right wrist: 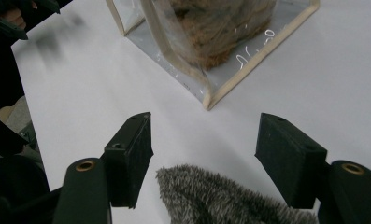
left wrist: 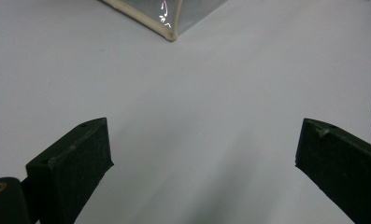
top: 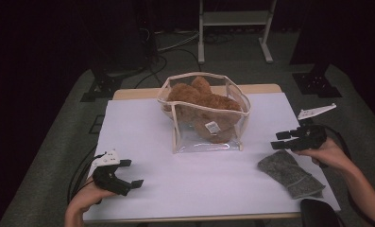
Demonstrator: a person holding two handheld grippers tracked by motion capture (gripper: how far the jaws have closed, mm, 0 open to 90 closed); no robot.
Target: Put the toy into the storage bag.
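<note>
Grey cloth [right wrist: 220,196] below open right tongs [right wrist: 204,154], hand lowered

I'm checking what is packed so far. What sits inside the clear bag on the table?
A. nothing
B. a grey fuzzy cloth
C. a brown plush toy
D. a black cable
C: the brown plush toy shows through the walls of the clear bag, while the grey fuzzy cloth lies outside it on the table, below the open right tool.
</note>
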